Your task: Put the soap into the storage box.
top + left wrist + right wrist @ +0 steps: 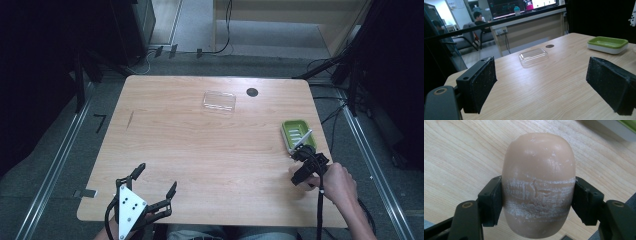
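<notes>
Right gripper [537,202] has its 2 fingers clamped across the soap bar's [538,182] short sides, long axis pointing away from the hand. The green soap dish [296,134] sits just beyond it on the desk [200,145]. Left gripper [150,186] hovers wide open, well away.

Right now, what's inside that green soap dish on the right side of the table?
The green soap dish looks empty: its ridged inner floor shows in the high view. The soap bar is outside it, clamped in the right gripper. The near rim hides a strip of the floor.

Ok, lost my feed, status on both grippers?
Left gripper open, idle. Right gripper shut on soap bar, beside green soap dish. Clear lid far off, nothing blocking.
</notes>
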The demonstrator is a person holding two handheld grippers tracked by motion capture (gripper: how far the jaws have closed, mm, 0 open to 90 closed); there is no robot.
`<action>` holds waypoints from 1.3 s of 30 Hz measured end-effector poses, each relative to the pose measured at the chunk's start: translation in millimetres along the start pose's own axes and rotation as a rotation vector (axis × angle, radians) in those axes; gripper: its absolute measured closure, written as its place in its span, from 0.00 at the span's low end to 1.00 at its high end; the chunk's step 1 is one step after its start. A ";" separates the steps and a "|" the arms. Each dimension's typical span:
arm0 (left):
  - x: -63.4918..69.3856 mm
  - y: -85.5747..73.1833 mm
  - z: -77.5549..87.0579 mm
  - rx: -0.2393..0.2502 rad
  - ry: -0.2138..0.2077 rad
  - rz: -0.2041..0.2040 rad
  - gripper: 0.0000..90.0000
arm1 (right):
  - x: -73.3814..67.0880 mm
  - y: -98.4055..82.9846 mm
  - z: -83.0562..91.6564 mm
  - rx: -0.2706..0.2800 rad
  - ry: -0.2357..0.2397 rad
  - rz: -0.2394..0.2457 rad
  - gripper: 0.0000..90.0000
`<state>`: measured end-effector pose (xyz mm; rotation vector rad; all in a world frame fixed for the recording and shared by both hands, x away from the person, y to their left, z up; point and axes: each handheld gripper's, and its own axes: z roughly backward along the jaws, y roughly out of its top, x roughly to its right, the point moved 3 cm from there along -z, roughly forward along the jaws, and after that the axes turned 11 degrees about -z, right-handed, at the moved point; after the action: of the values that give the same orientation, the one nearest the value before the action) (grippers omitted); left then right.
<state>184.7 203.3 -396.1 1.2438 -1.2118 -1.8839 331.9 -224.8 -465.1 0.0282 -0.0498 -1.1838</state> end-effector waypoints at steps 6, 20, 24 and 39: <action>0.0 0.0 -0.3 0.000 0.000 -0.002 0.11 | 3.2 0.9 1.4 -0.005 -0.010 -0.014 0.37; -0.1 -0.2 0.0 -0.001 0.001 0.000 0.11 | 12.4 5.8 8.9 0.011 -0.015 -0.036 0.37; -0.3 -0.3 0.1 -0.001 0.001 -0.001 0.11 | 14.8 7.0 10.8 0.012 -0.016 -0.045 0.37; -0.1 -0.2 0.1 0.000 0.001 0.001 0.11 | 24.8 10.8 15.7 0.017 -0.020 -0.066 0.37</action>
<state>184.7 203.5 -396.2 1.2439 -1.2121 -1.8830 350.3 -243.7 -448.3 0.0333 -0.0769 -1.2501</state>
